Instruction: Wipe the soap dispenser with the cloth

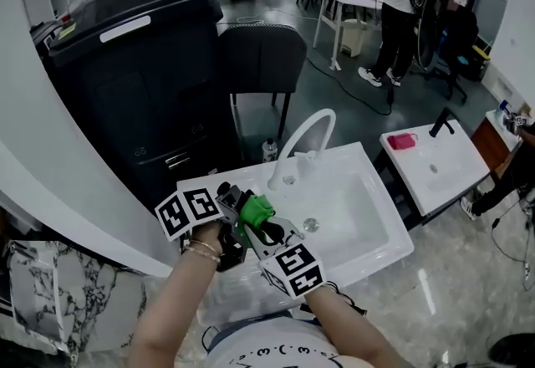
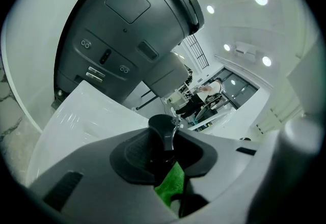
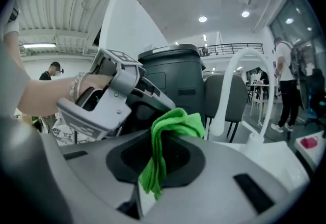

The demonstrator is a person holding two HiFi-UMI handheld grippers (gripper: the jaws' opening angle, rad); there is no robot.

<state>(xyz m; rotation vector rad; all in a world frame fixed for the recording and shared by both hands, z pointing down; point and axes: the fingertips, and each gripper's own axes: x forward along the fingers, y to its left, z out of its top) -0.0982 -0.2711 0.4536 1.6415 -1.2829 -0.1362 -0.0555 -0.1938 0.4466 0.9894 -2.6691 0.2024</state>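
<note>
Claws, two: left claw clamped on one soap dispenser, black, its pump head standing past the pads and seen clearly only in the left gripper view; right claw pinching one cloth, bright green, folded, bunched just beside the dispenser. Head view alone places both over the near rim of the white sink. Beyond: one curved white faucet, one black bin, a second sink.

- Left gripper and right gripper crowded each other; I saw no gap between them.
- Sink to their right was open room.
- Faucet arched just beyond.
- Black bin walled the left.
</note>
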